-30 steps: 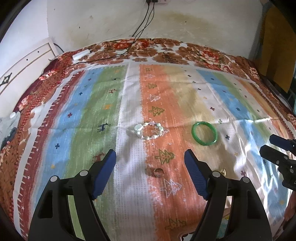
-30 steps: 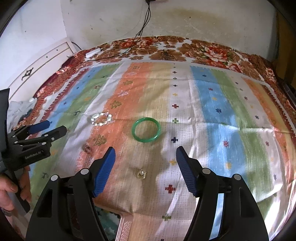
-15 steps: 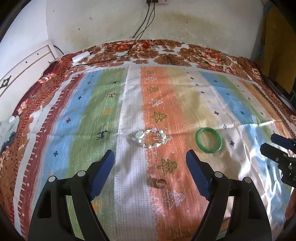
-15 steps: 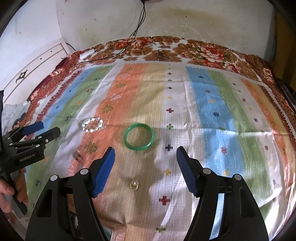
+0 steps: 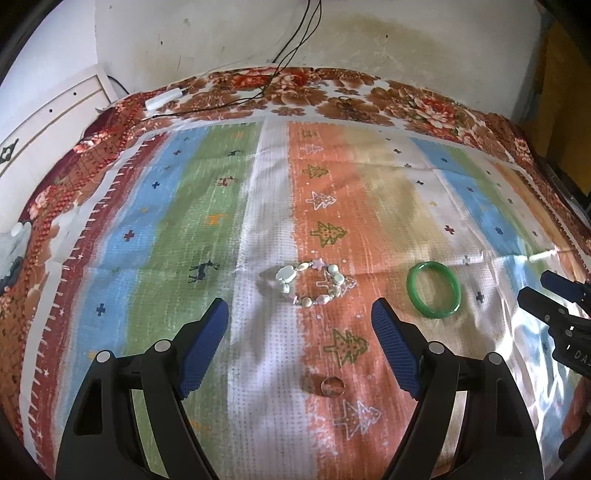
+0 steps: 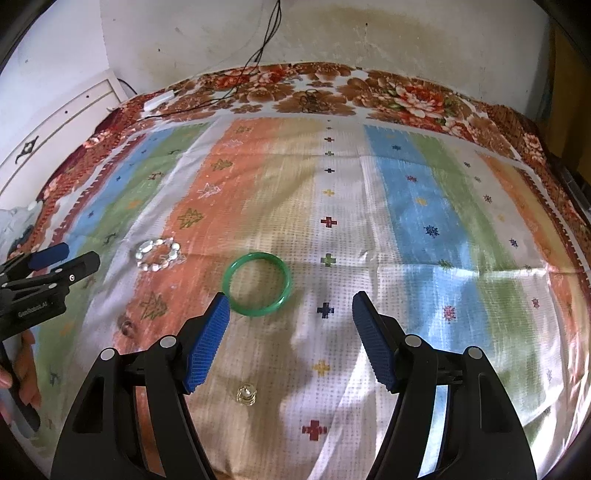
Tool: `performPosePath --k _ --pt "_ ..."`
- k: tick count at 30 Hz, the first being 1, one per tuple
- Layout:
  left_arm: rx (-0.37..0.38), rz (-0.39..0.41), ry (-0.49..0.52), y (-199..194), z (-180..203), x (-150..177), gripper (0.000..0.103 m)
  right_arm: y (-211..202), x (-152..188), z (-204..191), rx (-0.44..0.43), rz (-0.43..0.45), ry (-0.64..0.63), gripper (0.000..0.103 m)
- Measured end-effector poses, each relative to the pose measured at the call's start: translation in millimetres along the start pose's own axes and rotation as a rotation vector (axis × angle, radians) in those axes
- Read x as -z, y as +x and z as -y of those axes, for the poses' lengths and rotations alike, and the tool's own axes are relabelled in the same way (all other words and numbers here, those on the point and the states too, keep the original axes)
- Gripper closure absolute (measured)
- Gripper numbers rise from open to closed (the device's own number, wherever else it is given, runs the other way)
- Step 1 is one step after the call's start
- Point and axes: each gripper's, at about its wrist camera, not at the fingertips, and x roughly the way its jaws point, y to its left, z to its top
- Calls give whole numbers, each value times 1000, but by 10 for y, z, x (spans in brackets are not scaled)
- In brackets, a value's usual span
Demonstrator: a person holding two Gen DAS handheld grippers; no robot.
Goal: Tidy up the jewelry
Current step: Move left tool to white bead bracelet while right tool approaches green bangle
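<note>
1 big striped cloth [image 5: 221,206] spread flat, over 1 flowered sheet [image 5: 417,107] showing at the far edge. 1 white wall [image 5: 207,33] behind, with 2 black cords [image 5: 295,40] hanging down onto the sheet.

2 grippers held above the cloth. Left gripper [image 5: 301,321] with fingers wide apart, holding nothing. Right gripper [image 6: 290,314] also with fingers wide apart, holding nothing.

4 bits of jewelry lying loose on the cloth, none touching another:
- 1 green bangle [image 6: 258,284] flat on the cloth, its near edge just beside the tip of the right gripper's left finger [image 6: 208,343]; cannot tell if touching.
- 1 bead bracelet [image 5: 312,282] in pale stones, on the orange stripe, left of the bangle and ahead of the left gripper.
- 1 ring [image 5: 332,386] near the camera, between the left gripper's fingers.
- 1 small gold piece [image 6: 246,394] with a pale bead, near the right gripper, between its fingers; too small to name.

No box or tray seen in either view.
</note>
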Motion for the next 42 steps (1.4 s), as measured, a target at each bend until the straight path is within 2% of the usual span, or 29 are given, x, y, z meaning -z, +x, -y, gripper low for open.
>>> performPosePath --k 18,34,42 --pt "-50 -65 28 498 -73 -79 24 563 -77 45 28 -86 2 35" --pt "-113 -99 86 887 -51 -112 24 873 -124 0 36 -135 -17 35" --pt "-119 -137 93 1060 -85 -100 24 1062 -91 -43 47 -178 -39 35"
